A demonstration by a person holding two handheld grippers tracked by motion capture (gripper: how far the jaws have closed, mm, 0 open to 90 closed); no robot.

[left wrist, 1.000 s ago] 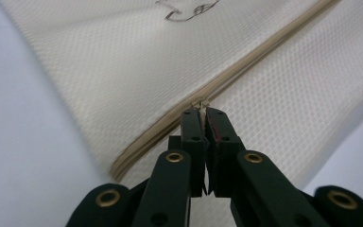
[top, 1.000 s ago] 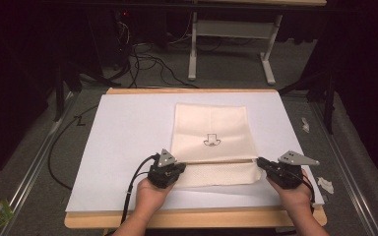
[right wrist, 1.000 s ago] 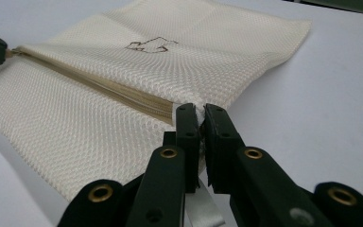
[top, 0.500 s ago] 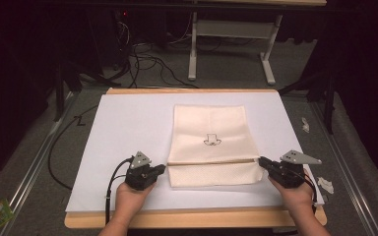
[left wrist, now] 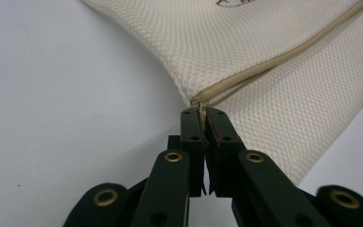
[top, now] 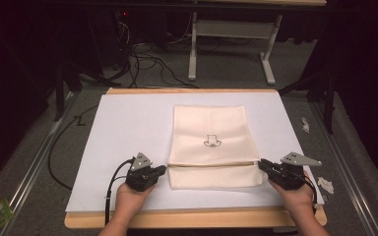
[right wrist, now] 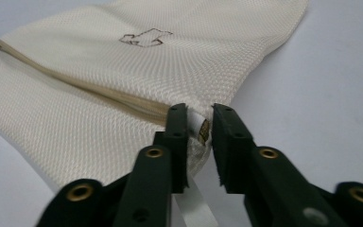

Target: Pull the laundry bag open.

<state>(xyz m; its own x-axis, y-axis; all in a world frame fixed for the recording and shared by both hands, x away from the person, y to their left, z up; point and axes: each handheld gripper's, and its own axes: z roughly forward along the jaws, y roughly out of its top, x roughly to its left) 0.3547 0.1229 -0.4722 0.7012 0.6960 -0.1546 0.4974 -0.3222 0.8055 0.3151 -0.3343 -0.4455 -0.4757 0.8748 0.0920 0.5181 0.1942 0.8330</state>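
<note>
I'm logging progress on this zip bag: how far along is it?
Done: the zipper looks closed across the mesh bag, with the left gripper shut on its pull at the bag's left edge. In hand: the right gripper has just been opening, the label end between its jaws. Left: letting go.

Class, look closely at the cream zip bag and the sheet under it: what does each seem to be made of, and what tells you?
Zip bag: apparently woven synthetic mesh, matte cream; a fine grid texture shows. White sheet: probably paper or thin plastic, smooth and matte, no weave visible.
</note>
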